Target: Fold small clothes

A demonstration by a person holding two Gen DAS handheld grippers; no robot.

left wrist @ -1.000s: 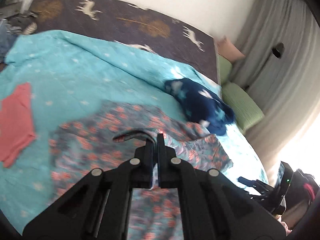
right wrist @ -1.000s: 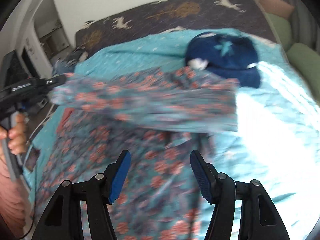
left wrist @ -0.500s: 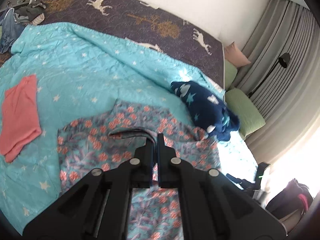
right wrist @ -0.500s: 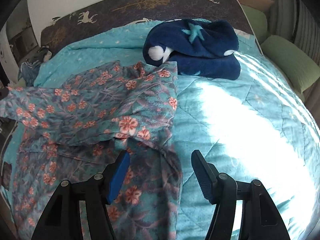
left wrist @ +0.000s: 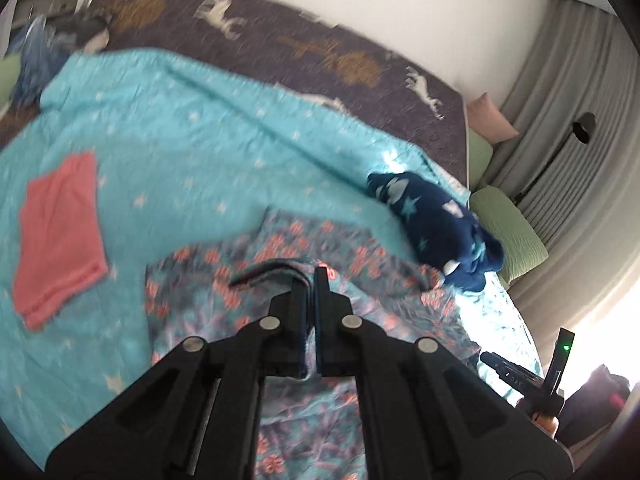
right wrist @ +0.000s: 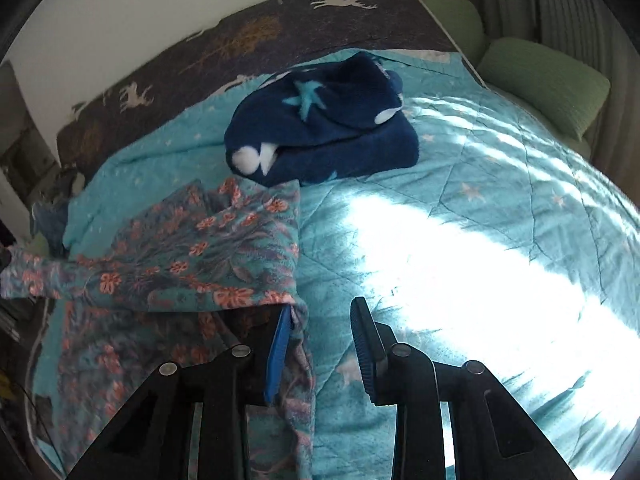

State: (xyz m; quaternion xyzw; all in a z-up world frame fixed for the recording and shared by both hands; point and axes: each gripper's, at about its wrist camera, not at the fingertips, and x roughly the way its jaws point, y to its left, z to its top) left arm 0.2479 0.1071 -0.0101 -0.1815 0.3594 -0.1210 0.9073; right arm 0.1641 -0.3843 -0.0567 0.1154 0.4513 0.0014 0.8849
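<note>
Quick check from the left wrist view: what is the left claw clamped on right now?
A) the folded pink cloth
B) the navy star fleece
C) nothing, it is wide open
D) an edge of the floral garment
D: the left claw is shut on a dark edge of the floral garment, while the pink cloth and navy fleece lie apart on the bed.

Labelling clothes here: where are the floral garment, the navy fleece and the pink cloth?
floral garment (right wrist: 208,248): right wrist view, folded upper layer.
navy fleece (right wrist: 340,136): right wrist view, middle of bundle.
pink cloth (left wrist: 60,232): left wrist view, centre.
</note>
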